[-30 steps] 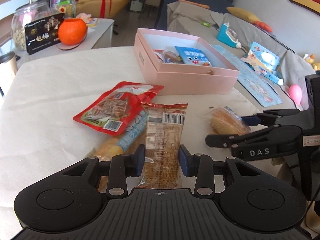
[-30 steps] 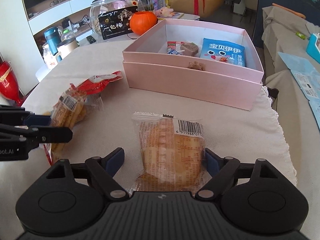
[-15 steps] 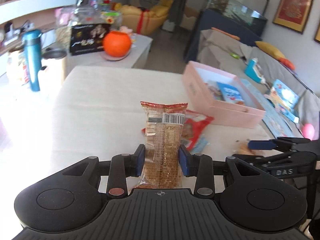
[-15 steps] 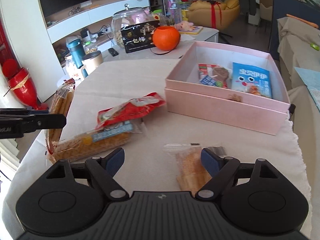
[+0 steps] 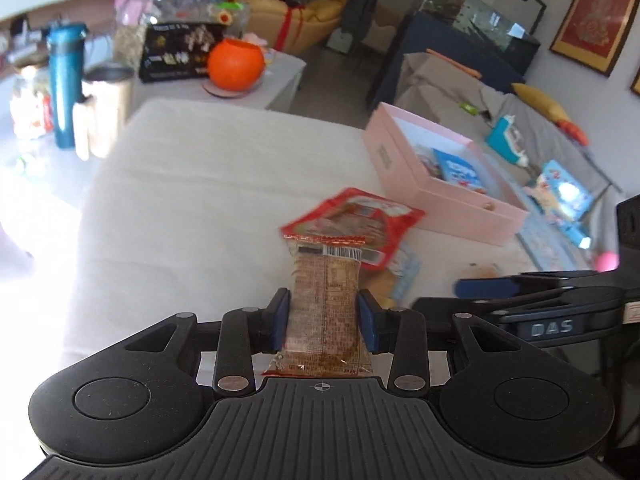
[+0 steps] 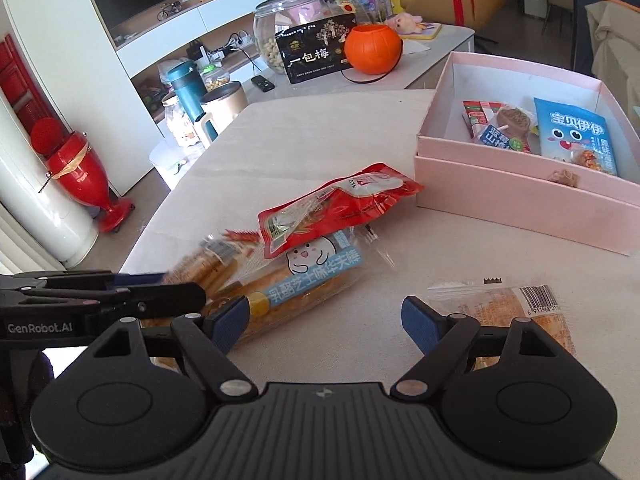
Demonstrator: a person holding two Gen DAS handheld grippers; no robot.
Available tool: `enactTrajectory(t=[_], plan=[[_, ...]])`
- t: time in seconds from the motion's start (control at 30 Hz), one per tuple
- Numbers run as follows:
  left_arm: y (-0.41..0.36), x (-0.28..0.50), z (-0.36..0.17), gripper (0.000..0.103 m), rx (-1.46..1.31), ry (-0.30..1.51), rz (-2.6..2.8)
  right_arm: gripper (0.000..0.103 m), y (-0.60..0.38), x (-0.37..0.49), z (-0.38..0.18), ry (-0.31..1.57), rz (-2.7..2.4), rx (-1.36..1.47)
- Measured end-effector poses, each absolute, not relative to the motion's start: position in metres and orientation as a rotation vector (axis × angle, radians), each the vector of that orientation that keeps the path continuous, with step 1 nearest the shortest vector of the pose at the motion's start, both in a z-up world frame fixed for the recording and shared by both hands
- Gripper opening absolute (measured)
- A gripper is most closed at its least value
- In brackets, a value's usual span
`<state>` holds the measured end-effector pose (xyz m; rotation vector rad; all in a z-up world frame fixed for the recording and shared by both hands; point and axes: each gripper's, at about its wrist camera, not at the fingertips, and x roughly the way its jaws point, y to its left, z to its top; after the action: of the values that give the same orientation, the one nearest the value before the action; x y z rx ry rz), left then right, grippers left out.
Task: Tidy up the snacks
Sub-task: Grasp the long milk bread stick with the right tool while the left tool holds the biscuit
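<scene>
The left gripper (image 5: 323,317) has its jaws pinching a narrow brown clear-wrapped biscuit packet (image 5: 325,300), held off the cream-clothed desk (image 5: 208,184). The right gripper (image 6: 325,319) hovers with jaws spread and empty; a clear-wrapped bun packet (image 6: 516,308) lies on the cloth just right of its right finger, partly hidden behind it. Between the grippers and the open pink cardboard box (image 6: 528,208) lies a red foil pouch (image 6: 340,210) overlapping a long breadstick packet with a blue label (image 6: 296,284). Inside the box are a blue snack bag (image 6: 576,136) and smaller wrappers, hard to make out. An orange pumpkin bucket (image 6: 373,49) stands well beyond.
</scene>
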<state>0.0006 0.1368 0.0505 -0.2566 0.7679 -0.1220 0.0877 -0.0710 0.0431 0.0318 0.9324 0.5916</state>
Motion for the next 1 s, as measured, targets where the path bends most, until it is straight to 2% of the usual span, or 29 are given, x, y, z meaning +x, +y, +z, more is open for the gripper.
enactTrajectory(t=[0.27,0.33,0.43,0.83,1.0], plan=[[0.158,-0.006,0.032,0.041,-0.193,0.828,0.017,0.084,-0.027,0.103,0.029,1.006,0.621,0.060],[0.153,-0.009,0.032,0.041,-0.147,0.825,0.032,0.089,-0.013,0.106,0.023,0.993,0.609,0.022],[0.146,-0.008,0.032,0.041,-0.091,0.824,0.049,0.090,-0.004,0.105,0.022,0.967,0.612,-0.046],[0.110,-0.002,0.025,0.041,-0.081,0.834,-0.081,0.090,-0.086,0.097,0.033,0.953,0.562,-0.129],[0.097,-0.001,0.025,0.041,-0.059,0.838,-0.117,0.090,-0.093,0.101,0.032,0.959,0.515,-0.133]])
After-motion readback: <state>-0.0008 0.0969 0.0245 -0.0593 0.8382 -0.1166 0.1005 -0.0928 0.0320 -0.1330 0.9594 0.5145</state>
